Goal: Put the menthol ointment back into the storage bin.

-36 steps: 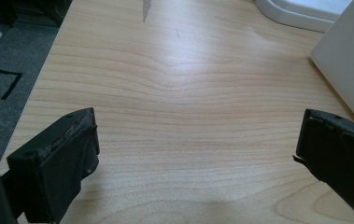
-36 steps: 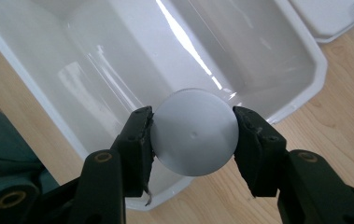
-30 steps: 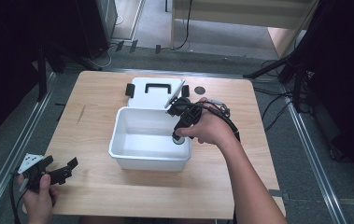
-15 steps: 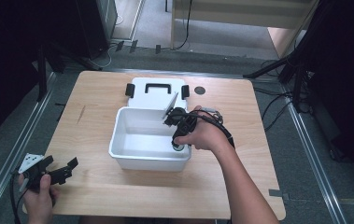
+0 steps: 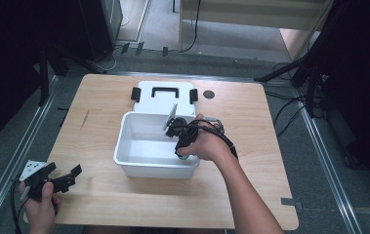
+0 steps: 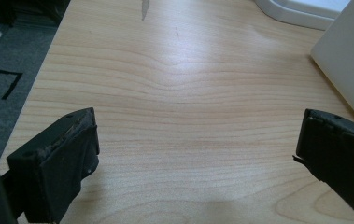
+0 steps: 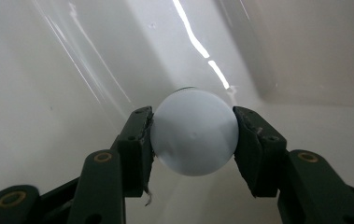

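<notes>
Jaws of the left gripper [image 5: 68, 176] stand spread wide with nothing between them, resting low over the near left corner of the pale wooden table [image 5: 251, 195], well apart from the work. Farther in, the right gripper [image 7: 193, 135] is inside the white rectangular plastic bin [image 5: 138, 168] at mid-table, and its black padded fingers [image 7: 139, 140] pinch a smooth white round ball [image 7: 194, 133] from both sides. The ball hangs close above the bin's glossy floor, near its right-hand wall; whether it touches the floor cannot be told. The step in hand looks like setting the ball down in the bin. To do it well, the person should lower until the ball bears on the floor, then ease the pads apart slowly and evenly so it does not roll or bounce, and lift straight up clear of the rim. Beyond the bin lies its white lid [image 5: 163, 100] with black handle and clips, flat on the table's far side.
</notes>
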